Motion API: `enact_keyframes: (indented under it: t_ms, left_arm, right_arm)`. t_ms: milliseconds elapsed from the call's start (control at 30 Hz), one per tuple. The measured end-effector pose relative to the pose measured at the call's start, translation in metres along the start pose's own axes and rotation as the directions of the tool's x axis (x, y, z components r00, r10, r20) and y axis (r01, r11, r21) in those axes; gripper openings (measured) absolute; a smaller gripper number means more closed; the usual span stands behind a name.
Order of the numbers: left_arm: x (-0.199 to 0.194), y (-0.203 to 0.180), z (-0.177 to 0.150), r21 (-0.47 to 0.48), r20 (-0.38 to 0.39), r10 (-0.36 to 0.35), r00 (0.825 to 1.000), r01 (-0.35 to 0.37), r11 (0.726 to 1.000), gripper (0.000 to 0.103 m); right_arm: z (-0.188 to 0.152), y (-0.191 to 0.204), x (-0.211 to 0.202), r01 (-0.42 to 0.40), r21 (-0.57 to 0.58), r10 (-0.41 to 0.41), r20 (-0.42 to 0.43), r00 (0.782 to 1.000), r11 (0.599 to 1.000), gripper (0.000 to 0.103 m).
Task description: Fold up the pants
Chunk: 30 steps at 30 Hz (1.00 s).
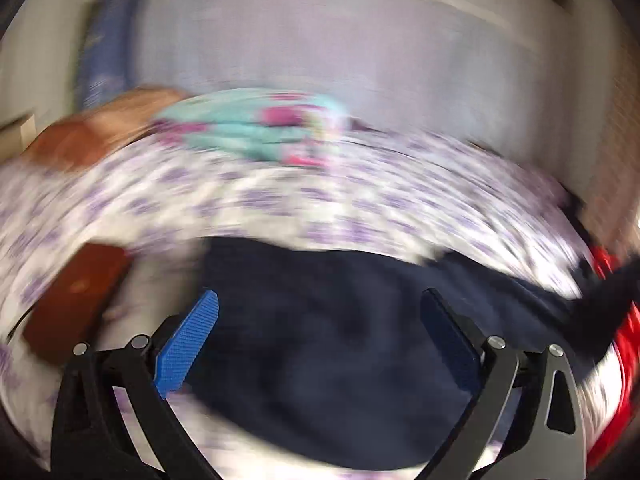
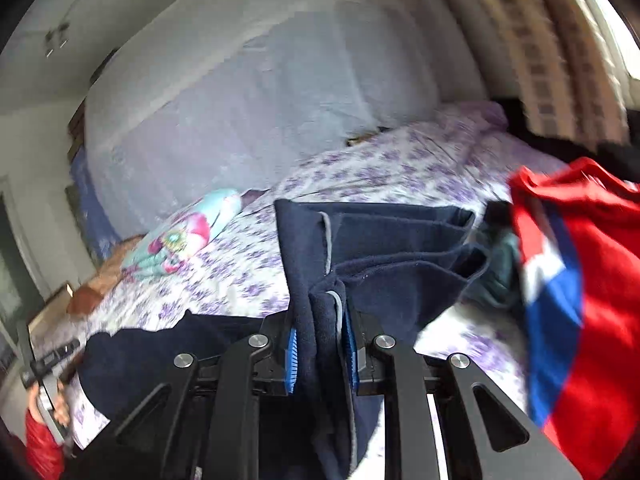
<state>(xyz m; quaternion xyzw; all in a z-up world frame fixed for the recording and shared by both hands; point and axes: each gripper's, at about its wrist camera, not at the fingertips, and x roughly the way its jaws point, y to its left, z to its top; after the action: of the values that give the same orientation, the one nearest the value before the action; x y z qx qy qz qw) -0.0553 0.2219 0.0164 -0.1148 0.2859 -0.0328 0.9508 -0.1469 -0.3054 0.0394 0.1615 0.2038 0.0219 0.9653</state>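
Pants (image 2: 384, 240), soft and floppy navy fleece, I'd take by the bunched edge my right gripper (image 2: 320, 354) pinches, while my left gripper (image 1: 320, 332) hangs open above them.

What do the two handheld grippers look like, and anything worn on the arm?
Left gripper: black linkage arms with silver round pivot pins, triangular cut-outs in the outer links, and blue textured fingers. Right gripper: the same build, black links, silver pins, blue ribbed pads at the inner faces. No cables visible. In the right wrist view, a red sleeve shows at the lower left corner.
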Motion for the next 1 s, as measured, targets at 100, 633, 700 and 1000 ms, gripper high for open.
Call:
enact_keyframes:
  t_ms: [100,633,700,1000]
  left_arm:
    - [0.018,0.084,-0.025,-0.320,-0.047,-0.001,0.999,-0.014,0.947,0.096]
    - [0.002,0.084,-0.036,-0.292,0.010,-0.052,0.999,0.052,0.955,0.098]
    - [0.002,0.083,-0.037,-0.291,0.010,-0.052,0.999,0.053,0.955,0.098]
    - [0.004,0.085,-0.037,-0.292,0.009,-0.050,0.999,0.050,0.955,0.098]
  right_arm:
    - [-0.016,0.092,0.032,-0.059,-0.305,0.042,-0.060,0.997,0.951,0.019]
    - [-0.126,0.209,0.085,-0.279,-0.679,-0.027,-0.403,0.915,0.679,0.035]
    - [-0.119,0.210,0.077,-0.333,-0.647,0.021,-0.440,0.898,0.686,0.043]
    - [-0.031,0.156,0.082,-0.193,-0.396,0.067,-0.310,0.948,0.898,0.066]
